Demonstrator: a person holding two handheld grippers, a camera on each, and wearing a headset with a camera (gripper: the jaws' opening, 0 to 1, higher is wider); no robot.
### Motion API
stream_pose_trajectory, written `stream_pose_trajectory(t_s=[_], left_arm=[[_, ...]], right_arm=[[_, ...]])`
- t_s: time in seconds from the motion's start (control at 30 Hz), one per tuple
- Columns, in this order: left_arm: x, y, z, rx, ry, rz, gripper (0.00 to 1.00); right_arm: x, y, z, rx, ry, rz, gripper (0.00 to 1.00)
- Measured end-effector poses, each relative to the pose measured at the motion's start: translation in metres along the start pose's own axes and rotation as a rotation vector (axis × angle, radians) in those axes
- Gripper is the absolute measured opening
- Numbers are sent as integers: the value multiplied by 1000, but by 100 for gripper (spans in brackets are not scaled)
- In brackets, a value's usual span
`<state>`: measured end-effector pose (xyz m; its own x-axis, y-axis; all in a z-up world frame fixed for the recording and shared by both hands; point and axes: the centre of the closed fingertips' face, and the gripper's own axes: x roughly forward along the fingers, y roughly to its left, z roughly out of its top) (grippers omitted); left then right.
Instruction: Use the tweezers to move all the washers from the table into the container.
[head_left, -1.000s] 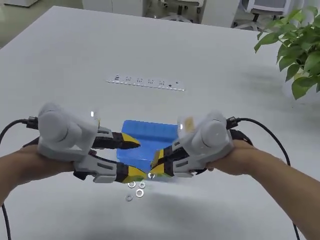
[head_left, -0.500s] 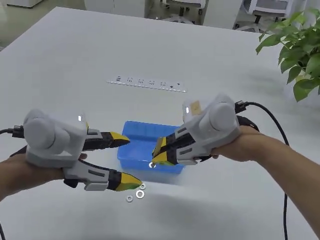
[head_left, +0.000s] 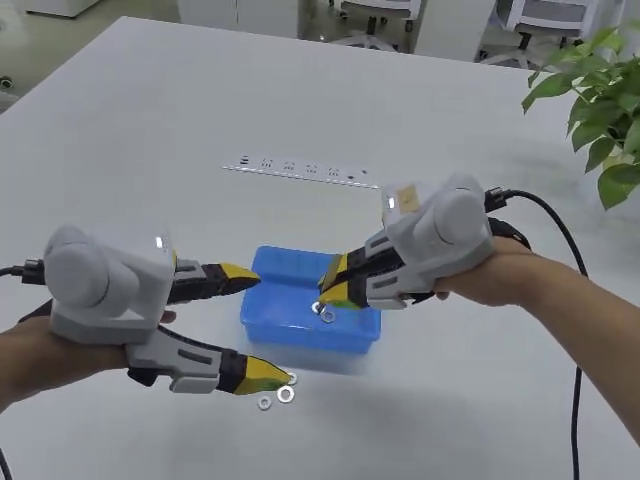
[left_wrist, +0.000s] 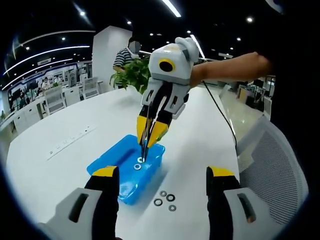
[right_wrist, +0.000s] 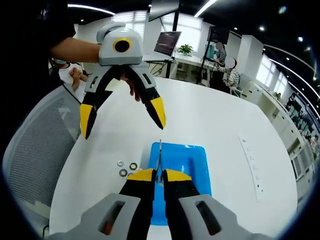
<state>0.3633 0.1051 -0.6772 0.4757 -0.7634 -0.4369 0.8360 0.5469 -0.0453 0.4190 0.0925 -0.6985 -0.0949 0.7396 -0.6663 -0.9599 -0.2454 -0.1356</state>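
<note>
A blue container sits on the white table between my grippers. My right gripper is shut on thin tweezers, which point down into the container. A washer hangs at the tweezers' tip, just above the container's floor. In the left gripper view another washer lies inside the container, below the held washer. Several loose washers lie on the table in front of the container. My left gripper stands open at the container's left, its lower jaw just above those washers.
A white power strip lies across the table beyond the container. A potted plant leans in at the far right. A cable trails from the right gripper. Office chairs stand past the table's far edge.
My right gripper has lifted the tweezers with a washer from the table in front of the container to above its inside. The left gripper has drawn back to the left.
</note>
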Motion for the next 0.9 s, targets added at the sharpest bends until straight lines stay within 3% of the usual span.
stream_pose_trajectory(t_s=[0.63, 0.9], left_arm=[[5, 17, 4, 18, -1, 5, 73], [12, 27, 5, 26, 11, -15, 63]], right_arm=[[33, -11, -21, 2, 23, 30, 7], [41, -12, -30, 10, 41, 55, 7]])
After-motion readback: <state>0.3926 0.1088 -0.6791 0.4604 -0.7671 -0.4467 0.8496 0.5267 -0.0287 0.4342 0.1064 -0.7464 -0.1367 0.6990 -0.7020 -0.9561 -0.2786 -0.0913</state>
